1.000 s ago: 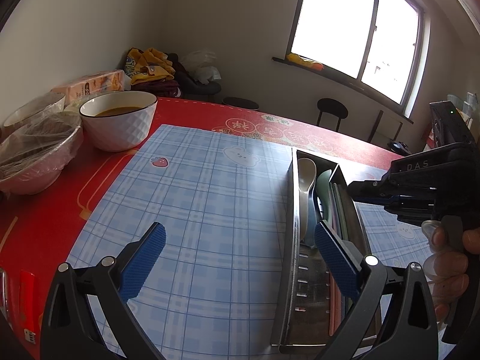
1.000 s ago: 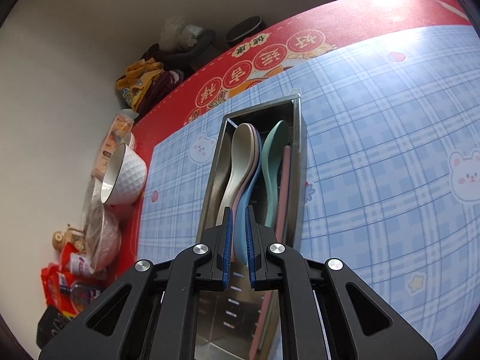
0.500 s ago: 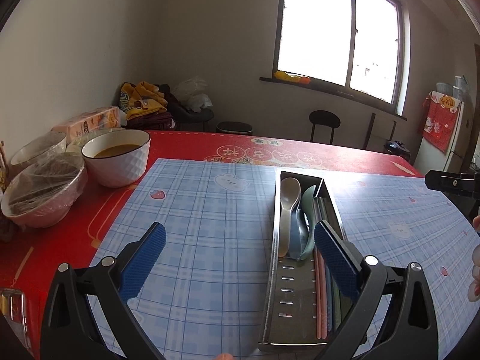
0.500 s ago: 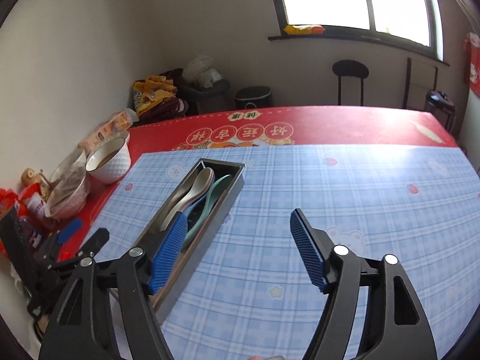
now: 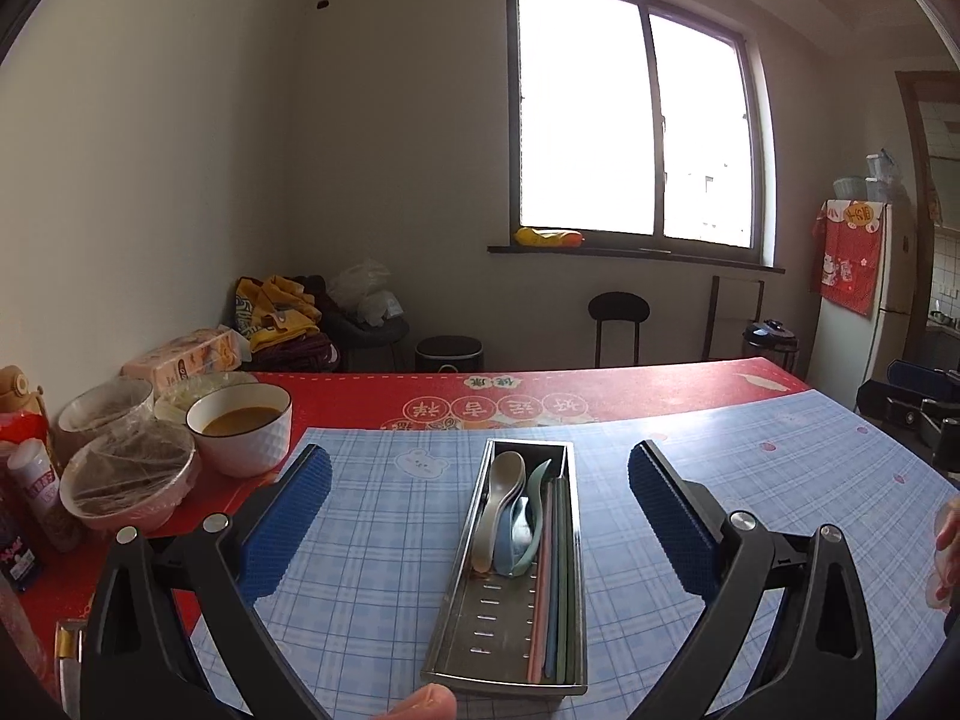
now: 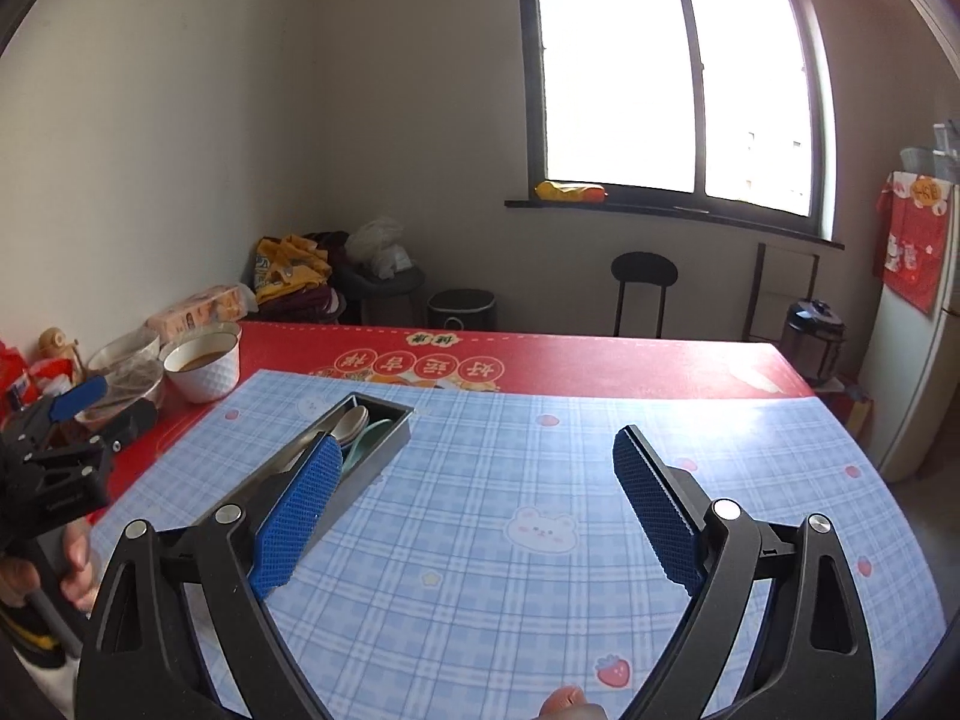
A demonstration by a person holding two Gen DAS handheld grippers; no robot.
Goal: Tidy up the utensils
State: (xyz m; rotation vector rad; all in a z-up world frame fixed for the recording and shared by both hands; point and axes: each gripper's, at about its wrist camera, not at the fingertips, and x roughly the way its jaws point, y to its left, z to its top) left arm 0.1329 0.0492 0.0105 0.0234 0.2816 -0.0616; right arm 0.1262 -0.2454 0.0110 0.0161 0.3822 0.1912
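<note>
Utensils are seen gathered in a steel tray (image 5: 510, 618) on the checked mat, with both tools held clear above the table (image 5: 360, 387).

The spoons (image 5: 507, 510) and chopsticks (image 5: 549, 576) are laid lengthwise in the tray, which is set nearer the table's left edge than its right, a soup bowl (image 5: 240, 438) well apart at the left. The left tool (image 5: 480, 516) is spread wide and nothing is held in it; the jaws of the right tool (image 6: 474, 507) are opening, with nothing between them. The spoons are judged light, stiff and smooth, likely to slip, so the handle would be the place to grip. The thin chopsticks are best pinched at mid-length. The tray looks rigid and is best taken by a long wall.
</note>
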